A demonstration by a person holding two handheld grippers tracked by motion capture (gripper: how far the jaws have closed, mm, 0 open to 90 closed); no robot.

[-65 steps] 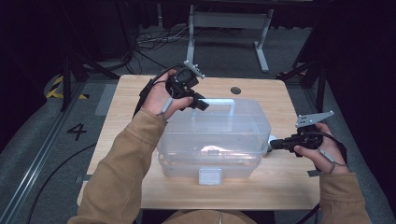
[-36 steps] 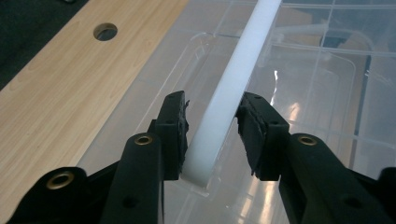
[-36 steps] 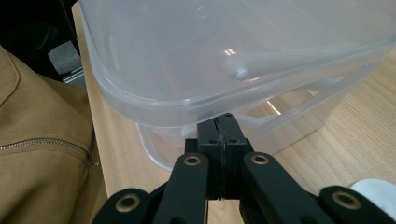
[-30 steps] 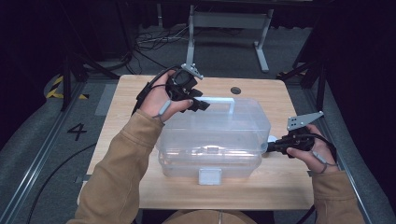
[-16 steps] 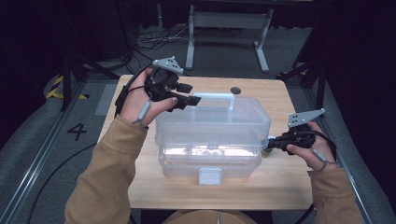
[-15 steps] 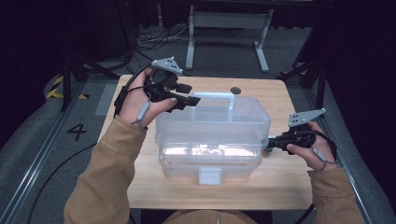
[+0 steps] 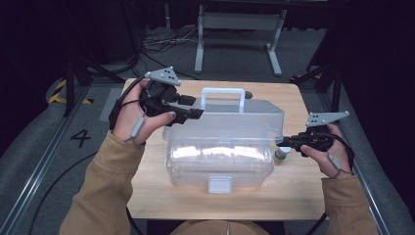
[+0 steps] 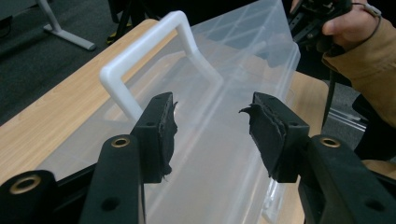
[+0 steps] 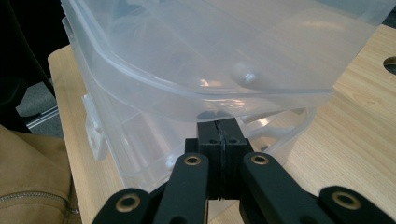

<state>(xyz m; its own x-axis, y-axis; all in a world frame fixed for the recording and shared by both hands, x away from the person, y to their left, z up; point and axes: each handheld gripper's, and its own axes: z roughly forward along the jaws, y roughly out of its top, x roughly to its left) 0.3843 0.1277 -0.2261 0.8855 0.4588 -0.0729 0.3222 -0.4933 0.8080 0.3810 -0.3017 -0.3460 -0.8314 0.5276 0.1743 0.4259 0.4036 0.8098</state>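
Sitting in the middle of the light wooden table [image 7: 303,196] is one clear plastic storage box [image 7: 225,147], and it is showing a see-through lid, a single white handle [image 7: 223,93] standing upright along the far edge of that lid, and one pale latch [image 7: 219,184] on the near front wall. Through the frosted walls something whitish is glinting, too blurred to name. In the right gripper view the lid's rim is sitting raised above the tub's rim at that end.

Two grippers are working at it, one per hand. The left gripper [image 7: 195,111] is hovering at the box's far left corner, just beside the handle; in the left gripper view [image 8: 212,126] its two black jaws are standing apart with nothing but air between them, having just been narrowing, and the pads are looking frayed. The right gripper [image 7: 281,142] is pressing its tip against the box's right end, under the lid's rim; in the right gripper view [image 9: 224,135] its jaws are meeting fully, pad against pad, with nothing visible between them.

One small dark round object [image 7: 280,154] is lying on the table just beside the box's right end.
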